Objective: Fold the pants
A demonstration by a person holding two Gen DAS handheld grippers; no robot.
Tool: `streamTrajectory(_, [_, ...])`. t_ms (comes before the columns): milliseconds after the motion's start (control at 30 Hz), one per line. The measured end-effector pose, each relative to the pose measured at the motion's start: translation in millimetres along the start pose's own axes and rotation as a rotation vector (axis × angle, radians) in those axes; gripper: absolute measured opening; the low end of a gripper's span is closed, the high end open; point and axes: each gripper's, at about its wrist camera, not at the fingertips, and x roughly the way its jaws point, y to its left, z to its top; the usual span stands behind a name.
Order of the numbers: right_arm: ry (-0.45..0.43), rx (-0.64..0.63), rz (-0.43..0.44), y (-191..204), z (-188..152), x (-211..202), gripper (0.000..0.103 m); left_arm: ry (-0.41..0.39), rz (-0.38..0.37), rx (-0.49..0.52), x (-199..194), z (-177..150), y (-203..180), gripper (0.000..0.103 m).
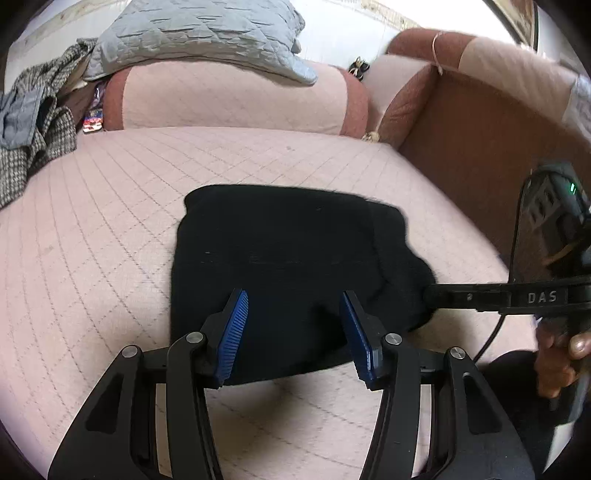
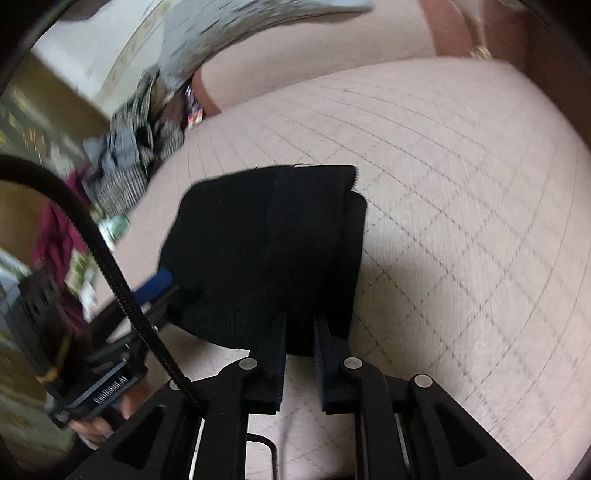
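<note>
Already a compact black bundle, the pants [image 1: 280,266] lie mid-cushion [image 1: 110,229]. Left gripper [image 1: 293,332] hovers over the near edge, jaws apart, empty. Right gripper [image 2: 300,354] pinches the bundle's near right corner; it's nearer, likely pulling next.

pants [image 1: 280,258]: black | sofa cover [image 1: 110,229]: pink, diamond-quilted | pillow [image 1: 207,33]: grey

Right gripper [image 2: 300,325] pinches folded pants [image 2: 258,251].

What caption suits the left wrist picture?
Open left gripper hovers over folded black pants on a pink quilted sofa.
</note>
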Motion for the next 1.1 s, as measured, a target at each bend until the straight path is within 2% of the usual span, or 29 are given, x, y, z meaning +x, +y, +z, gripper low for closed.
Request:
streamTrajectory(133, [-0.095, 0.015, 0.069, -2.2, -9.1, -21.7, 0.015, -0.005, -0.030, -0.002, -1.7, 2.2, -6.8, 0.051])
streamTrajectory(167, [-0.108, 0.018, 0.090, -2.8, -10.2, -24.4, 0.019, 0.000, -0.037, 0.007, 0.1, 2.1, -10.4, 0.051])
streamTrajectory(267, [-0.115, 0.049, 0.114, -3.8, -11.2, -22.9, 0.039, 0.015, -0.051, 0.034, 6.8, 0.5, -22.2, 0.051])
streamTrajectory(367, [-0.132, 0.064, 0.178, -7.5, -12.4, -27.9, 0.041, 0.033, -0.061, 0.049, 13.9, -3.2, -32.3, 0.051])
streamTrajectory(433, [-0.173, 0.073, 0.212, -7.3, -15.5, -34.5, 0.044, 0.052, -0.062, 0.049, 17.9, -3.8, -38.8, 0.051])
streamTrajectory(500, [-0.218, 0.092, 0.215, -7.2, -15.0, -39.4, 0.052, 0.058, -0.058, 0.049, 18.5, -2.9, -43.5, 0.051])
streamTrajectory(633, [-0.229, 0.178, 0.273, -21.0, -11.8, -36.5, 0.052, 0.095, -0.058, 0.064, 21.8, -1.6, -52.1, 0.051])
streamTrajectory(767, [-0.229, 0.334, 0.330, -41.2, -14.5, -34.0, 0.055, 0.121, -0.113, 0.061, 25.5, 3.6, -56.5, 0.052])
streamTrajectory(867, [-0.261, 0.373, 0.327, -47.2, -17.5, -40.5, 0.062, 0.117, -0.141, 0.061, 22.1, 14.9, -55.4, 0.052])
streamTrajectory(933, [-0.263, 0.375, 0.319, -46.5, -17.6, -42.6, 0.063, 0.090, -0.171, 0.054, 13.9, 25.2, -49.4, 0.052])
streamTrajectory(1100, [-0.252, 0.272, 0.228, -20.1, -12.8, -38.8, 0.063, 0.009, -0.125, 0.058, -3.9, 41.5, -32.1, 0.052])
